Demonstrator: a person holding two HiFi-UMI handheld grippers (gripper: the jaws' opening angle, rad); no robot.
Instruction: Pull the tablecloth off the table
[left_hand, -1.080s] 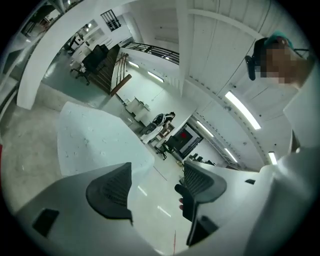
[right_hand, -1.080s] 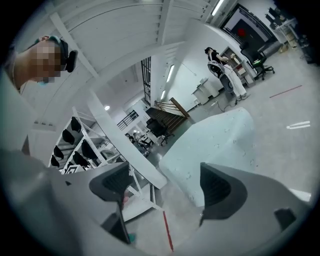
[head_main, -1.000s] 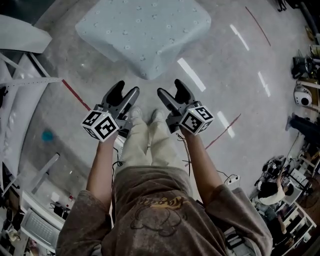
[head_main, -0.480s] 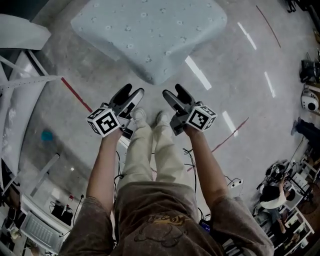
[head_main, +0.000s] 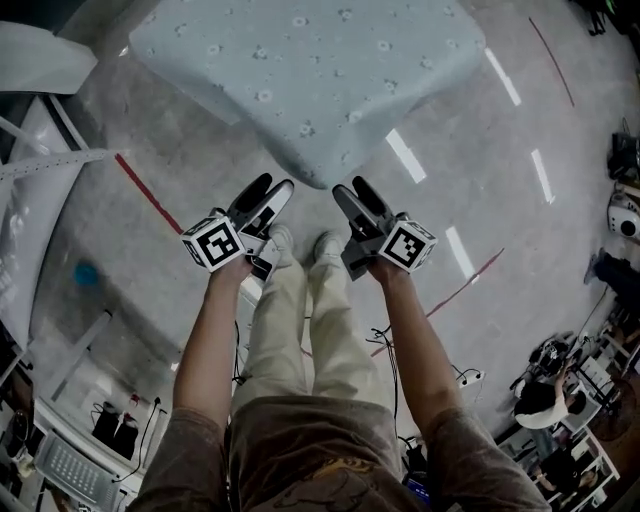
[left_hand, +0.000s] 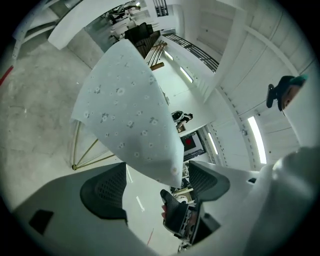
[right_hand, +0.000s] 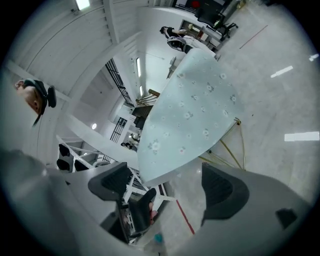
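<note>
Left fingers (left_hand: 102, 192), just opening, face pale flower-dotted tablecloth (left_hand: 125, 110) corner.

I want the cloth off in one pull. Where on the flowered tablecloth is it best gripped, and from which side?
The corner of the tablecloth nearest the person. It droops free below the table's edge, so it can likely be pinched from the person's side, coming in roughly level, on the hems either side of the tip.
</note>
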